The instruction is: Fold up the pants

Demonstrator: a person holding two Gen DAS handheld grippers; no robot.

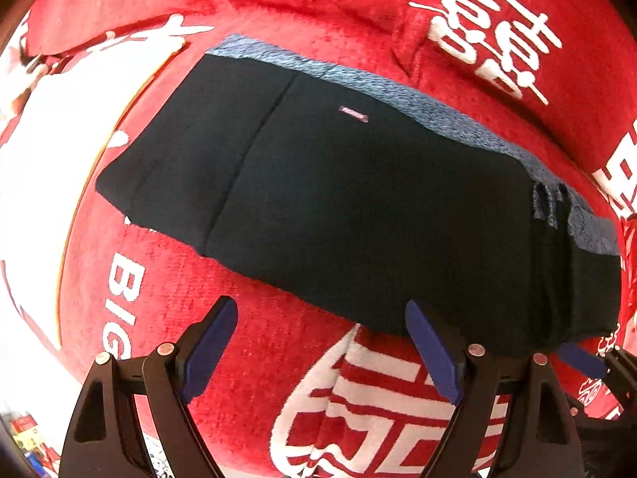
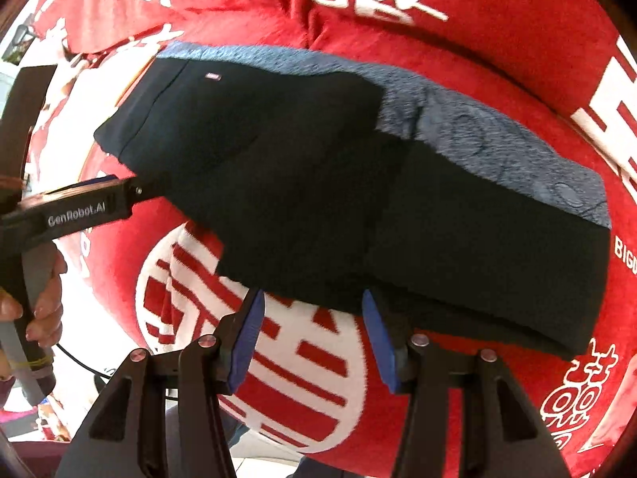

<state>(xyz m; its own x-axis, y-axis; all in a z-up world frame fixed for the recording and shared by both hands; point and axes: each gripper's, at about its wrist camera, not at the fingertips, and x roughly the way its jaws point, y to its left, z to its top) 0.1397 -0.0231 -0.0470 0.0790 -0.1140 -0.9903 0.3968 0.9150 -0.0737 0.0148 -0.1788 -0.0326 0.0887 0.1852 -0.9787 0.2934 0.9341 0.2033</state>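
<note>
Red blanket (image 1: 278, 338) with white characters covers the surface; folded black pants (image 1: 338, 207), grey-blue lining along the far edge, lie across it, long axis running upper left to lower right; my left hand-held gripper (image 1: 322, 348) points down, jaws wide, empty; my right hand-held gripper (image 2: 312, 340) stands half open, empty, at the near hem.

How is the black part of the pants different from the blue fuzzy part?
The black part is very dark and looks smooth; the blue fuzzy part is lighter and speckled. The black part covers most of the folded pants, while the blue part is only a strip along the far edge. The black part carries a small label; the blue part shows faint round patterns instead. Both lie flat together on the red blanket.
</note>
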